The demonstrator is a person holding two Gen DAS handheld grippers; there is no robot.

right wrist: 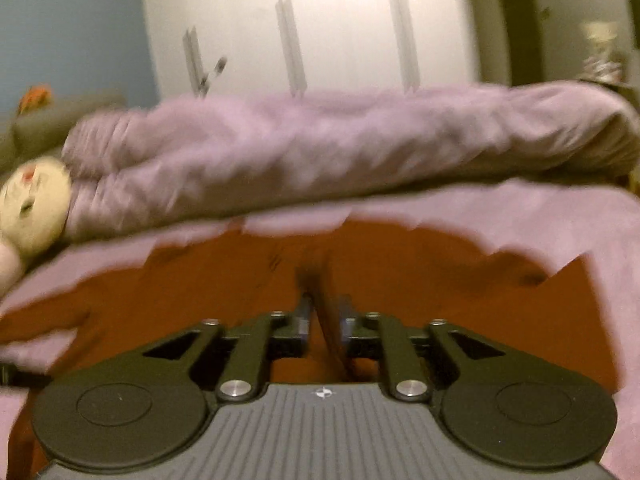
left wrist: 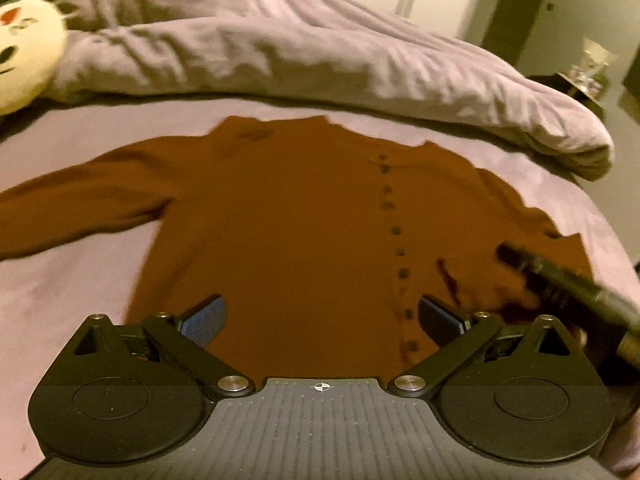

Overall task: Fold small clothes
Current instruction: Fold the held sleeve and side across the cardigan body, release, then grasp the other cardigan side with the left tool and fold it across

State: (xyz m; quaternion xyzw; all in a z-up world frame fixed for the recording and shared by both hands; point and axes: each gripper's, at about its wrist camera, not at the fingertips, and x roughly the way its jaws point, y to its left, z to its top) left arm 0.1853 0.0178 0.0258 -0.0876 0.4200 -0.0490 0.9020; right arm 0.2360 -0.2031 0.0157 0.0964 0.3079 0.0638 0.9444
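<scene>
While the brown cardigan (left wrist: pixel 288 216) lies flat on the lilac bed sheet (left wrist: pixel 60 300), left tongs (left wrist: pixel 322 320) hover over its hem, spread wide. Right tongs (right wrist: pixel 324 320) sit low and level, pinched narrow on a cardigan fold.

Dim warm light, motion blur, fisheye bending

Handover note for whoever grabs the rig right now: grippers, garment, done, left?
Left gripper: open, holding nothing, hovering over the lower front of the rust-brown long-sleeved button-front top.
Right gripper: jaws nearly together, apparently pinching a fold of the top's right side; that view is blurred, so check the grip.
Top lies spread face up on the lilac bed sheet, its left sleeve stretched out flat; bunched lilac duvet behind it.
Done: laid out. Left: all folds, starting with the right side.
</scene>
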